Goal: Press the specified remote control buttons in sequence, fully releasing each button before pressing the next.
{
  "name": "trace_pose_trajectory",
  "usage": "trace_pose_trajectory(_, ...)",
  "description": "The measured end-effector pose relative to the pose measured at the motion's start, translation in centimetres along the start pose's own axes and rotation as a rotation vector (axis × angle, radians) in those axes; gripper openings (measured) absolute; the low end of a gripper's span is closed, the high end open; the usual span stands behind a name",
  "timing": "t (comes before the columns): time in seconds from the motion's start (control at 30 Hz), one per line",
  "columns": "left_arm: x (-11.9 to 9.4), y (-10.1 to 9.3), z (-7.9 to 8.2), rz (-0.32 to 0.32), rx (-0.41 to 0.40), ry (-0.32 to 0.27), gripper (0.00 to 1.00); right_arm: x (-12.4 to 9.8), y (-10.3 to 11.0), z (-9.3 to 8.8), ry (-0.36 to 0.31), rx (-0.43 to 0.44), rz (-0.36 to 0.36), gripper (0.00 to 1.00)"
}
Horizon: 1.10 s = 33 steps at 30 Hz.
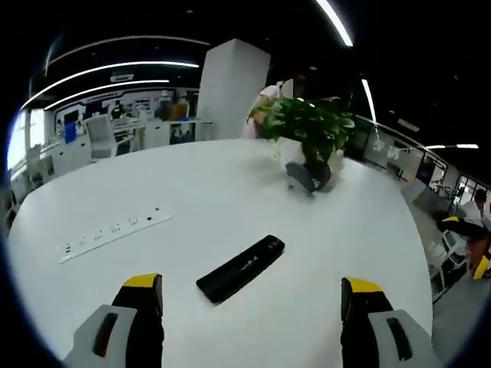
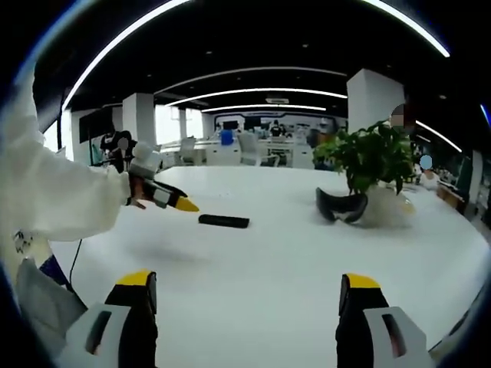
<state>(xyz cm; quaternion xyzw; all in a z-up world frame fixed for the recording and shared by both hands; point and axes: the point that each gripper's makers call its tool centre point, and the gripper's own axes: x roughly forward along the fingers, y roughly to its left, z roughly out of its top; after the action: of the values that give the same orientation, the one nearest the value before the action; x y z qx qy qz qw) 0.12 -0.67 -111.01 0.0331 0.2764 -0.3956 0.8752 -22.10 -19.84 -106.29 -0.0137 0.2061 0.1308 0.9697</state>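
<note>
In the left gripper view, the left hand-held gripper rose from the bottom edge with its two yellow-tipped black jaws spread wide and nothing between them. The remote control, a slim, matte black bar, lay diagonally on the smooth white surface just above and between those jaws, near the lower centre of the frame. This view alone showed a flat white power strip set into the surface at centre left, its sockets too small to make out. A leafy green potted plant stood at the upper right, with a dark, curved headset resting just below it. The right gripper view gave the wider scene: the right hand-held gripper also stood wide open and empty at the bottom, well apart from the remote control at centre left. There the left hand-held gripper entered from the left, held by a person's white sleeve, its yellow tips hanging just beside the remote. The plant and headset sat at centre right.
</note>
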Motion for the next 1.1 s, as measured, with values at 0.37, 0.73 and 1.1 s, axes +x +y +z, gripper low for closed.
trace_pose_trajectory(0.37, -5.7, -2.9, -1.0, 0.098, 0.063, -0.068, 1.00, -0.2, -0.1, 0.4, -0.026, 0.009, 0.004, 0.99)
trace_pose_trajectory(0.73, -11.1, -5.7, -2.5, 0.192, 0.046, -0.130, 1.00, -0.6, -0.1, 0.7, -0.040, 0.029, 0.005, 0.97)
trace_pose_trajectory(1.1, -17.0, -5.5, -3.1, 0.438, 0.047, -0.222, 1.00, -0.7, 0.3, 0.8, -0.045, 0.013, 0.015, 0.97)
